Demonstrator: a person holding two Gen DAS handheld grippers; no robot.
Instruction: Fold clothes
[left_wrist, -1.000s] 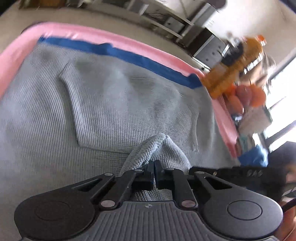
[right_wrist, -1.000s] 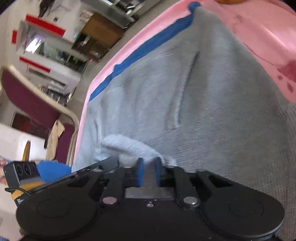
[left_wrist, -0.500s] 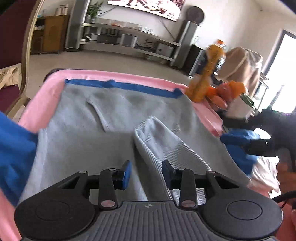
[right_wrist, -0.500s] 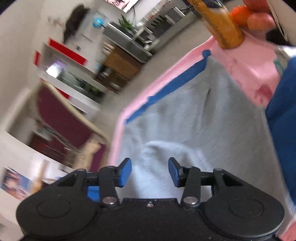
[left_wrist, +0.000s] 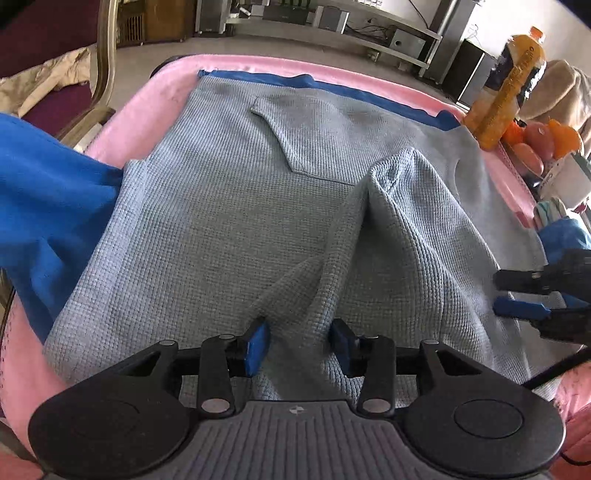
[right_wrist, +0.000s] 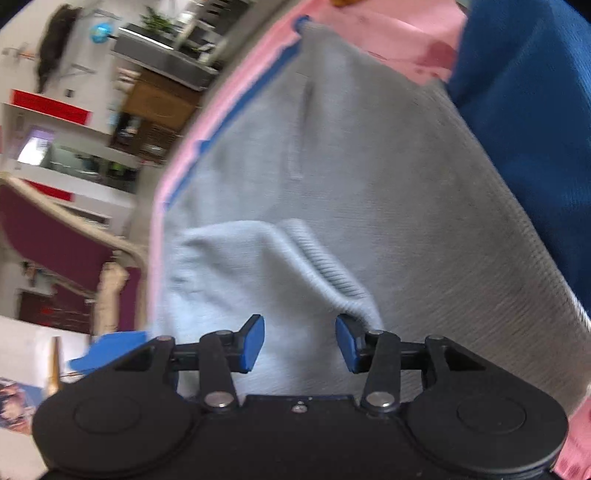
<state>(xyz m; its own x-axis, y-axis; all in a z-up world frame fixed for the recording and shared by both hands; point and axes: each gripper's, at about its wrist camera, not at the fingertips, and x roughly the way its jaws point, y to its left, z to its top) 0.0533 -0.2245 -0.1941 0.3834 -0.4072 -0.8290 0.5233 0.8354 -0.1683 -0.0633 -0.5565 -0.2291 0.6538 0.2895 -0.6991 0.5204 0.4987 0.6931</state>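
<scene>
A grey waffle-knit sweater lies spread flat on a tabletop covered with a pink cloth, a blue strip showing along its far edge and a chest pocket facing up. One sleeve is folded in over the body, rising in a soft ridge. The left tongs are released, their jaws having just been opening; the blue pads stand on either side of the sleeve's near end, with cloth between them but not pinched. The right tongs are released as well, though their jaws have just been closing a little; the other sleeve, with its ribbed cuff, lies bunched just ahead of them, not gripped. Blue garments lie at both sides of the sweater. An orange drink bottle and fruit stand at the far right corner.
</scene>
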